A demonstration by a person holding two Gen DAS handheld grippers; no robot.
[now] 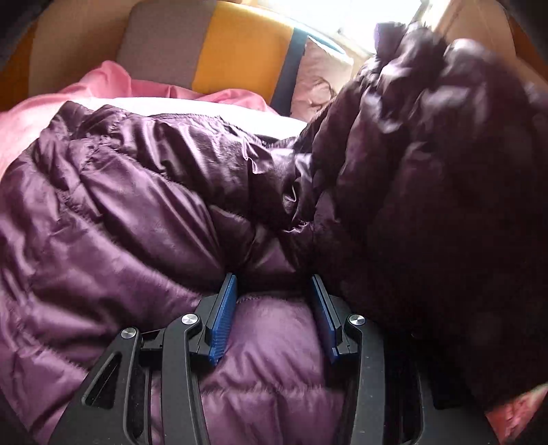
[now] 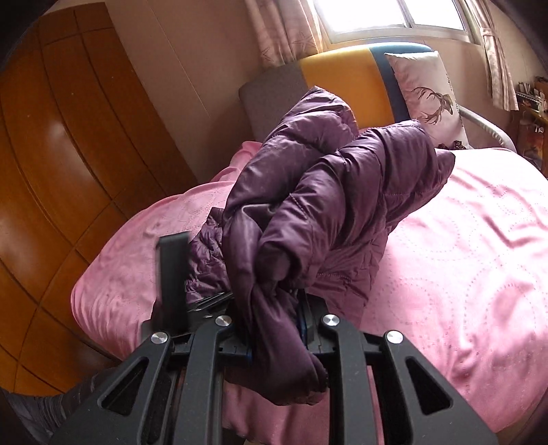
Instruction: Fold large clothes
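A purple quilted puffer jacket (image 1: 130, 212) lies bunched on the pink bed. In the left wrist view my left gripper (image 1: 275, 291) has its blue pads (image 1: 224, 318) pressed on either side of a thick roll of the jacket. A dark raised part of the jacket (image 1: 428, 171) hangs at the right. In the right wrist view my right gripper (image 2: 274, 328) is shut on a gathered fold of the jacket (image 2: 325, 191) and holds it lifted above the bed. The left gripper's black body (image 2: 173, 274) shows beside it.
The pink bedspread (image 2: 462, 256) covers the bed. A grey, yellow and blue headboard (image 2: 342, 78) and a deer-print pillow (image 2: 428, 92) stand at the far end. A wooden wardrobe (image 2: 51, 171) is at the left. A curtained window (image 2: 370, 17) is behind.
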